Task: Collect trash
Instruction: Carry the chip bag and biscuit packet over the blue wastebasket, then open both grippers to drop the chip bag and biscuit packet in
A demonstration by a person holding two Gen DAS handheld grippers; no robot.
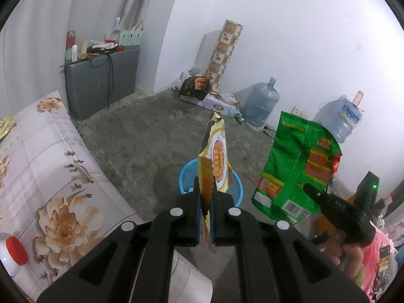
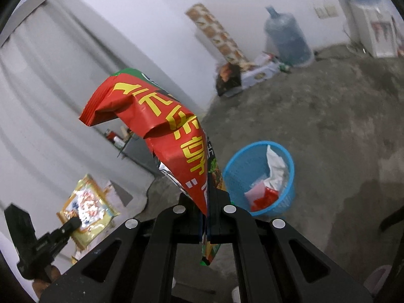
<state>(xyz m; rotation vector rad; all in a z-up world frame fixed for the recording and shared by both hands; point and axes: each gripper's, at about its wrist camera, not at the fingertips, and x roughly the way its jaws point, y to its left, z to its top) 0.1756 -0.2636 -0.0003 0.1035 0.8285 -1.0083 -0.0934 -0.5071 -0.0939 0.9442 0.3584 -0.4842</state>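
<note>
My left gripper (image 1: pixel 206 202) is shut on a yellow noodle wrapper (image 1: pixel 214 161), held upright above a blue mesh basket (image 1: pixel 185 174) on the concrete floor. My right gripper (image 2: pixel 207 202) is shut on a red and green snack bag (image 2: pixel 161 123), which shows green in the left wrist view (image 1: pixel 298 169). The basket (image 2: pixel 240 161) lies to the right of the right gripper and holds silver and red wrappers (image 2: pixel 267 184). The left gripper with its yellow wrapper (image 2: pixel 85 209) shows at lower left in the right wrist view.
A bed with flowered cover (image 1: pixel 50 176) lies at left, with a white red-capped bottle (image 1: pixel 12 255). A grey cabinet (image 1: pixel 101 80) with clutter stands against the wall. Boxes (image 1: pixel 202 88) and blue water jugs (image 1: pixel 262 101) stand by the far wall.
</note>
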